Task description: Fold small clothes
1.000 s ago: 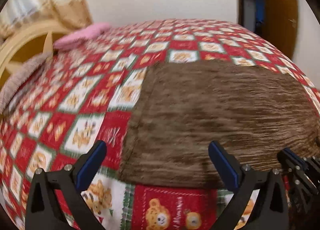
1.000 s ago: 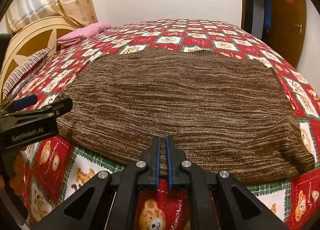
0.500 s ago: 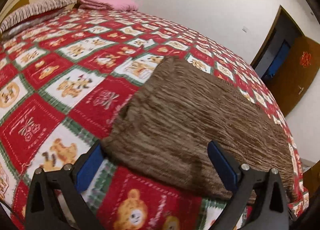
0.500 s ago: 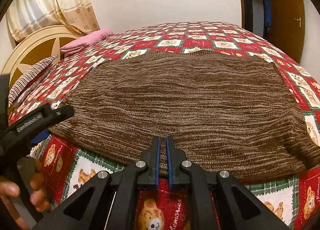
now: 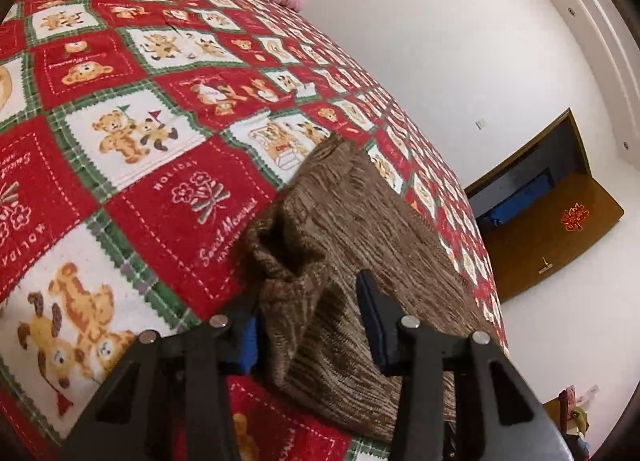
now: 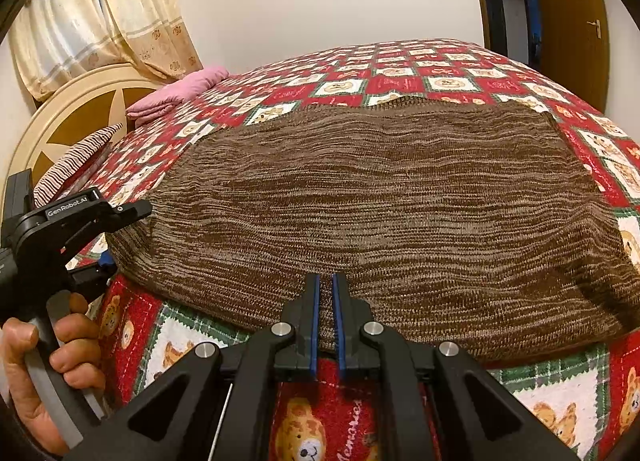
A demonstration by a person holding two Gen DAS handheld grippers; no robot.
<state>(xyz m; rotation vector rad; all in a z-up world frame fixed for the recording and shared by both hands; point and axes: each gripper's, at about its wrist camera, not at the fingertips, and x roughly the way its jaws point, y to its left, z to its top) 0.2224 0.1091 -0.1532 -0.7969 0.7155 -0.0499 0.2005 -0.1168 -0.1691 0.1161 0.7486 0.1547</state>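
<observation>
A: Start at the near edge of the bed (image 6: 176,337). What has each gripper got?

B: The right gripper (image 6: 325,313) has its jaws pressed almost together on the near hem of the sweater (image 6: 380,197), about the middle of that hem. A thin layer of knit sits between the pads, so I read it as pinching the cloth.

A: And the left?

B: The left gripper (image 5: 308,325) is at the sweater's near left corner. Its jaws are closing, and a bunched fold of knit stands up between them. One pad is against the fold, but the other stands clear of it, so no firm pinch yet. In the right view a hand (image 6: 48,365) holds that gripper by its handle at the bed's left side.

A: So how much of the folding is done?

B: Little, I'd say. Beyond the hem the sweater lies spread flat as one broad sheet across the blanket (image 5: 120,133), out toward the middle of the bed, with no crease across it that I can see. Whether it was already halved once, I cannot tell.

A: What is left, then?

B: Finishing the left pinch, then carrying the near edge over to the far one, and probably another fold after that. Further back, a pink cloth (image 6: 176,95) lies near the headboard (image 6: 72,109).
</observation>
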